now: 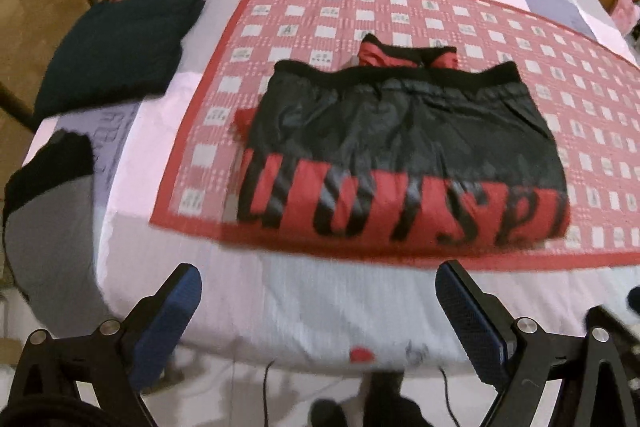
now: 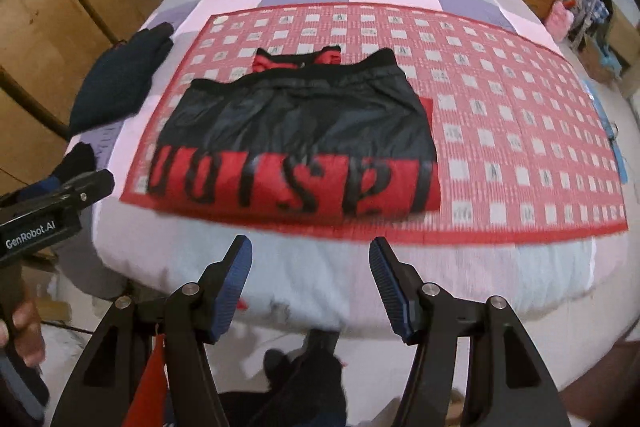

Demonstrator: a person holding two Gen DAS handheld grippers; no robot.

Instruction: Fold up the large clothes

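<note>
Left gripper (image 1: 318,291) and right gripper (image 2: 310,259): both jaws wide, empty, off the bed's near edge. Folded black-and-red jacket (image 2: 296,147) at 12 o'clock on red checked mat (image 2: 520,131). Risk: slick fabric; pinching one layer could undo the fold.

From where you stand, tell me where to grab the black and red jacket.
Take the jacket by its near red hem, one corner per tongs, coming from the bed's near edge. That straight edge lies flat and closest to both open tongs, right and left.
</note>
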